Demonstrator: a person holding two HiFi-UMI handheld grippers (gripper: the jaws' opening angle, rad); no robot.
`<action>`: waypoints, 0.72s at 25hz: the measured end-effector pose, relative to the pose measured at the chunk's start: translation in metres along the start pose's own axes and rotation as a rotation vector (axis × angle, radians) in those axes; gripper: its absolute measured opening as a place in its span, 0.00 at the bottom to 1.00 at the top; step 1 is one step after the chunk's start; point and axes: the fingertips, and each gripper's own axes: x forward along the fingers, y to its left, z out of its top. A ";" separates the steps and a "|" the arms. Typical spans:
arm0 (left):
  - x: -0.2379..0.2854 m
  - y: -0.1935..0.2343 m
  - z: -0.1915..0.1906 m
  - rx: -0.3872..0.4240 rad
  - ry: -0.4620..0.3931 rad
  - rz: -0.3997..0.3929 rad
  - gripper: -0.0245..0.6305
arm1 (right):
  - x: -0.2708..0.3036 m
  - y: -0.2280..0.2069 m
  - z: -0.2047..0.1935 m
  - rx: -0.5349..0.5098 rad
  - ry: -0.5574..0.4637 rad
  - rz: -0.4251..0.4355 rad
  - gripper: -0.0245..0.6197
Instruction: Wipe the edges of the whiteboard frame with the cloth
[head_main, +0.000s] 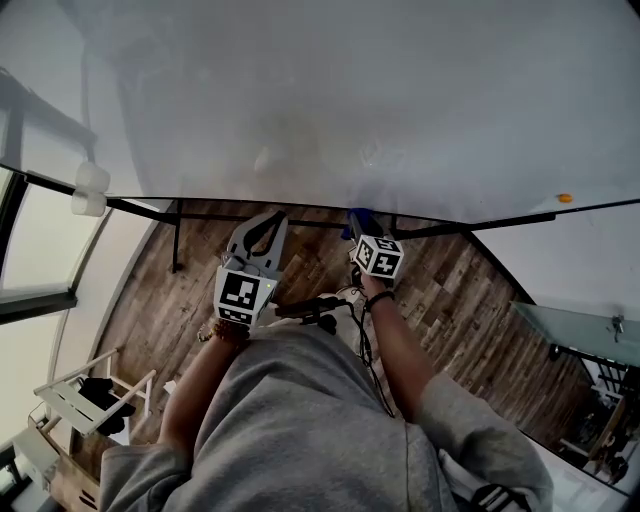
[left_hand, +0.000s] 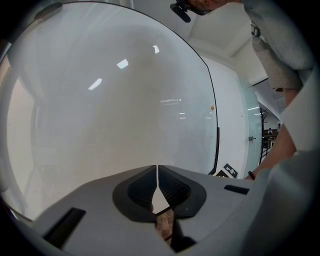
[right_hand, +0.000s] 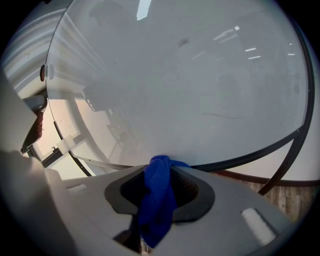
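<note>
Right gripper (right_hand: 161, 165): clamped on blue fuzzy cloth (right_hand: 156, 200).
Cloth: its tip past the jaw tips, at thin black frame edge (right_hand: 250, 156) of large white whiteboard (right_hand: 190, 75).
Left gripper (left_hand: 157, 172): jaws together, nothing between, facing board.

Soft, even daylight. Small bright streaks of glare sit on the whiteboard (left_hand: 125, 115) in both gripper views, whose fisheye edges curve and darken to black. The head view looks greyish, slightly hazy.
</note>
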 end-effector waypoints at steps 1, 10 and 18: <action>-0.002 0.005 -0.001 0.001 0.002 0.006 0.07 | 0.002 0.004 0.000 0.000 -0.002 0.005 0.24; -0.010 0.021 -0.015 -0.004 0.022 0.012 0.07 | 0.011 0.028 -0.007 0.012 -0.001 0.023 0.24; -0.024 0.034 -0.014 0.017 0.017 0.006 0.07 | 0.013 0.030 -0.007 0.027 -0.004 -0.010 0.24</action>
